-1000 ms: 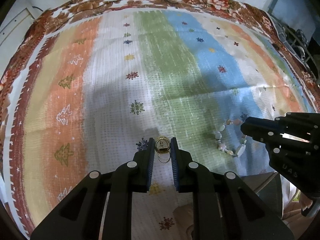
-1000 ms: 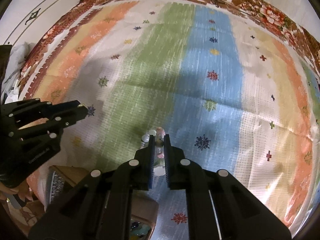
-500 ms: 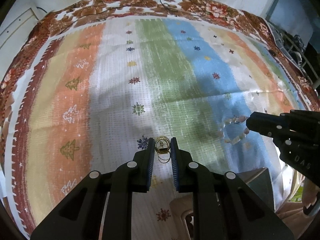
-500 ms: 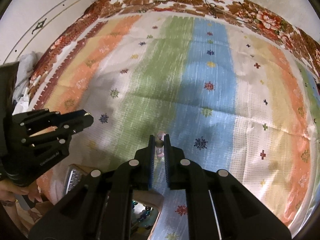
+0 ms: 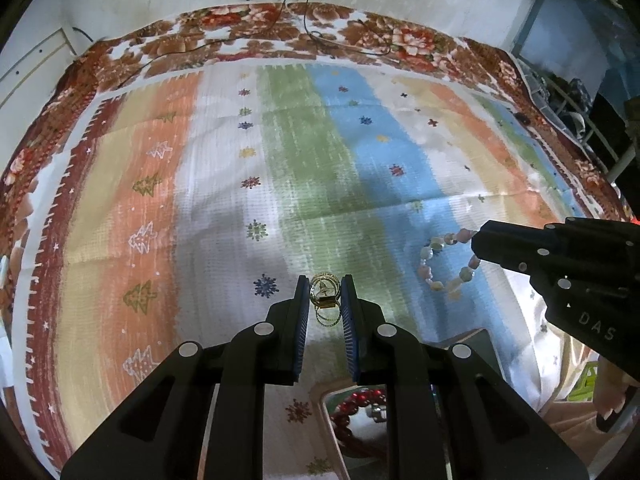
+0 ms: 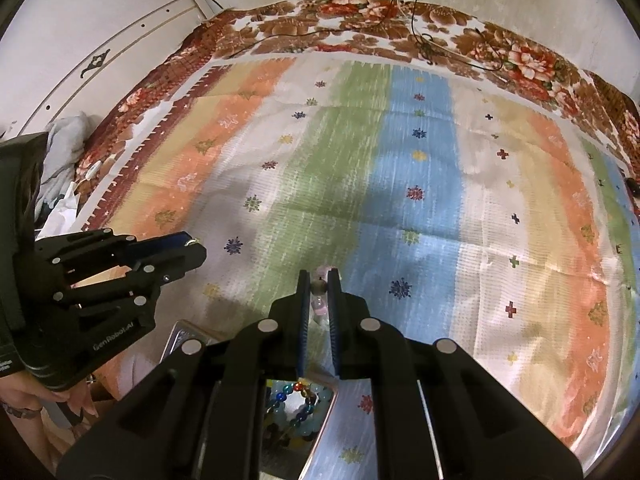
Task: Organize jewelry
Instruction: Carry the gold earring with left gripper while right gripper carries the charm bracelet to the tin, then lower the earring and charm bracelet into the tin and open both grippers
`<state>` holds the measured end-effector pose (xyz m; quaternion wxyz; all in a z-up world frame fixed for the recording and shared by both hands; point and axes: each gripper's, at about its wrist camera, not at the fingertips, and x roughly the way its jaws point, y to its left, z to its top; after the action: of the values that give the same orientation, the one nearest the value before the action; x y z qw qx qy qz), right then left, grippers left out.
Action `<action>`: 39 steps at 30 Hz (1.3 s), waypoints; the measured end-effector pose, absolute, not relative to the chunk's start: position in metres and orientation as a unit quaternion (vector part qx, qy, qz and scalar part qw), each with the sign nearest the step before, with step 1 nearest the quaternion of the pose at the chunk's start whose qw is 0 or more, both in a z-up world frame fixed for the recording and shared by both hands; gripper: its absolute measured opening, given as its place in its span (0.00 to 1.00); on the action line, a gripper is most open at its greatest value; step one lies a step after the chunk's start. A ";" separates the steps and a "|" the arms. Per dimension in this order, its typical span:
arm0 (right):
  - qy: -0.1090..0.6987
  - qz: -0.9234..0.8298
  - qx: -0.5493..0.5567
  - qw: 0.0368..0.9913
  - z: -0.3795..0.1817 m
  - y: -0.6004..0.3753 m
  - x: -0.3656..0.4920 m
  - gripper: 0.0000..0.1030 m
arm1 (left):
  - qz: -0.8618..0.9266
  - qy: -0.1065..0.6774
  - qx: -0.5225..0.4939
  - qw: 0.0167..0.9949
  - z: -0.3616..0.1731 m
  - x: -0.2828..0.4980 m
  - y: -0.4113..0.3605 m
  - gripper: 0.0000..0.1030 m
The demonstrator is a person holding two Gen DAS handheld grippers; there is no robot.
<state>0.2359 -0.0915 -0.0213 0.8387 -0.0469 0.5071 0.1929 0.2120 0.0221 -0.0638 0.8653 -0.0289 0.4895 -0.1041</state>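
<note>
- Above the striped cloth (image 5: 224, 200), we hold both grippers tipped downward, each with a piece of jewelry lifted clear of the fabric.
- Our left gripper (image 5: 324, 300) pinches gold rings (image 5: 325, 295) between its blue pads; more gold loops dangle below the grip, so we judge they are linked together.
- Our right gripper (image 6: 319, 285) is pressed together on a bead bracelet (image 5: 444, 260); from the left view the pale beads hang in a loop beneath its tips, so the pinch is on one short stretch only.
- Near the bottom edge, below the grippers, sits a box (image 6: 320, 420) holding coloured beads (image 6: 296, 400), and another compartment shows red beads (image 5: 356, 404).
- We judge both pieces are headed to that box for sorting.
</note>
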 end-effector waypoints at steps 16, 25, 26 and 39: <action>0.472 0.214 -0.046 0.854 0.009 -0.089 0.176 0.10 | -0.119 0.447 -0.051 0.885 -0.030 0.157 0.011 0.15; 0.465 0.226 -0.050 0.854 0.012 -0.091 0.141 0.10 | -0.133 0.432 -0.054 0.890 -0.022 0.122 0.006 0.15; 0.466 0.228 -0.051 0.853 0.011 -0.091 0.139 0.10 | -0.133 0.433 -0.050 0.890 -0.023 0.120 0.004 0.15; 0.468 0.237 -0.043 0.850 0.011 -0.092 0.137 0.10 | -0.139 0.445 -0.028 0.884 -0.032 0.120 -0.002 0.15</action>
<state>0.1365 -0.0917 0.0114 0.8501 -0.0431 0.4684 0.2368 0.1197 -0.0015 -0.0321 0.8844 -0.0283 0.4447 -0.1386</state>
